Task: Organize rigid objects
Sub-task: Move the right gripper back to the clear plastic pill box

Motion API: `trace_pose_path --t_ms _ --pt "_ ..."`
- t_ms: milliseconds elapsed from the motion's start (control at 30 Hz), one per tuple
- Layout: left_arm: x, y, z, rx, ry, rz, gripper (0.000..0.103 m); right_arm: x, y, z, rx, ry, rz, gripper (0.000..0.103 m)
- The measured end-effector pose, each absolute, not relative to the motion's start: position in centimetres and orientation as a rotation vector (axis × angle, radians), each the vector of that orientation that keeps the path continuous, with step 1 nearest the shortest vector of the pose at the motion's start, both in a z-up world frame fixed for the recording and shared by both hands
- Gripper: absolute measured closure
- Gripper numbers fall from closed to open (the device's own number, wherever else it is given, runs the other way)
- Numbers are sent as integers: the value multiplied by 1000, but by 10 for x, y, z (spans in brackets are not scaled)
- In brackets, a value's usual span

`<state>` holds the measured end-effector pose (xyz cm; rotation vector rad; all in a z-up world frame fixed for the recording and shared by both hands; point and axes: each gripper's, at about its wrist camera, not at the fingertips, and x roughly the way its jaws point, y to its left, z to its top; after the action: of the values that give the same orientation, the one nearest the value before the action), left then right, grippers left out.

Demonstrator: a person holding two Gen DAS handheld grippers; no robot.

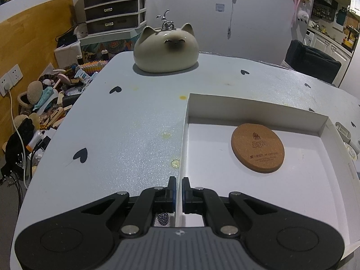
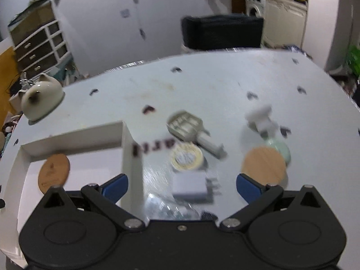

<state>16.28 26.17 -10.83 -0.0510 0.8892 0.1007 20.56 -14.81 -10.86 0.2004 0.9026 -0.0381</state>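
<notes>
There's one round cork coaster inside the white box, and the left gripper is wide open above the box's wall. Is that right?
Not quite. The left gripper is shut on the white box, pinching its wall, as the left wrist view shows. The cork coaster really is the only thing seen inside it.

The whole right wrist view is blurred by motion: the dark letters on the box wall [image 2: 132, 144] cannot be read, and the white object [image 2: 261, 118] has no clear shape. In the left wrist view, the print on the coaster [image 1: 257, 147] is too small.
</notes>
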Motion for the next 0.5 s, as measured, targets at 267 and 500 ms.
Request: trace_pose_path --t_ms 267,500 --pt "163 262 -108 -52 889 101 99 199 -166 -133 333 1027 -34 0" --pt "163 261 -108 -51 891 100 98 198 -161 -142 232 1103 115 6"
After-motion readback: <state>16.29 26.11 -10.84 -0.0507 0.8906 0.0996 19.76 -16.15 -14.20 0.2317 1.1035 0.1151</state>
